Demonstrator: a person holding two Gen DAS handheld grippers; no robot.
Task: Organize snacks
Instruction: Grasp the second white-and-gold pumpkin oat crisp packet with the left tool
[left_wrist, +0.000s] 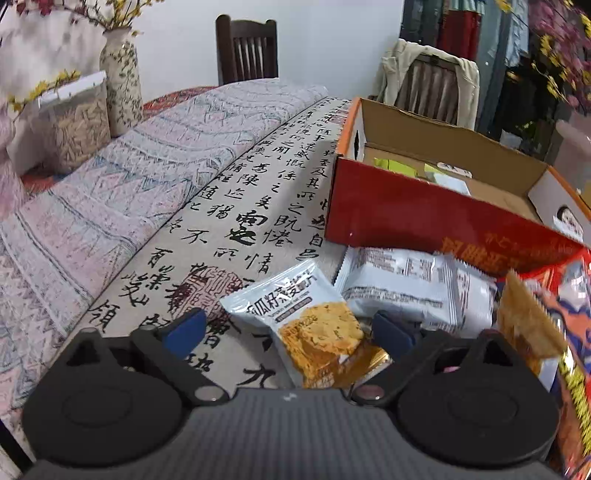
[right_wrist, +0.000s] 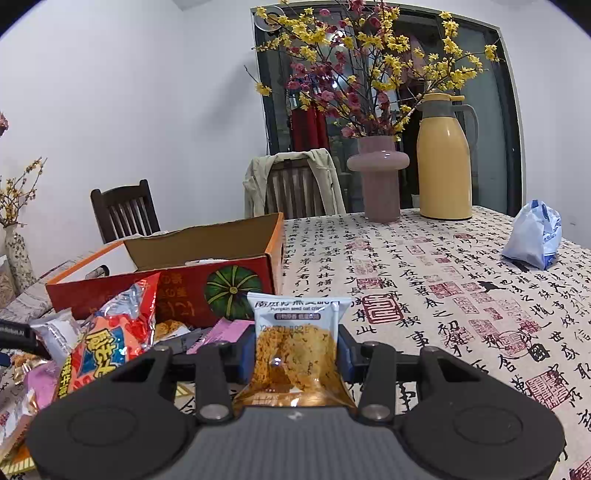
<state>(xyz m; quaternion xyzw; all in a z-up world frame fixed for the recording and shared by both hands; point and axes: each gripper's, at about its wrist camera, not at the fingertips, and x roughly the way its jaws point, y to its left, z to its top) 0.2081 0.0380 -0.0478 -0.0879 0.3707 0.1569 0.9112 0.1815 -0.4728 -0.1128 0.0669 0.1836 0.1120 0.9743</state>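
Note:
My left gripper (left_wrist: 288, 330) stands open over the table, its blue pads wide apart. A pale blue oat-crisp packet (left_wrist: 314, 332) lies on the cloth between them, nearer the right pad and touched by neither. Behind it lies a white packet (left_wrist: 410, 284), and a red-orange snack bag (left_wrist: 561, 332) sits at the right. The red cardboard box (left_wrist: 424, 218) stands open-topped beyond them, with a few packets inside. My right gripper (right_wrist: 295, 352) is shut on another oat-crisp packet (right_wrist: 297, 332), held upright above the cloth. The box (right_wrist: 166, 291) and a snack pile (right_wrist: 110, 339) lie to its left.
A pink vase (right_wrist: 380, 181) with flowering branches, a yellow thermos (right_wrist: 445, 162) and a blue plastic bag (right_wrist: 535, 236) stand at the far right of the table. A patterned vase (left_wrist: 122, 85) and clear container (left_wrist: 74, 122) sit far left. Chairs (left_wrist: 246, 48) line the far side.

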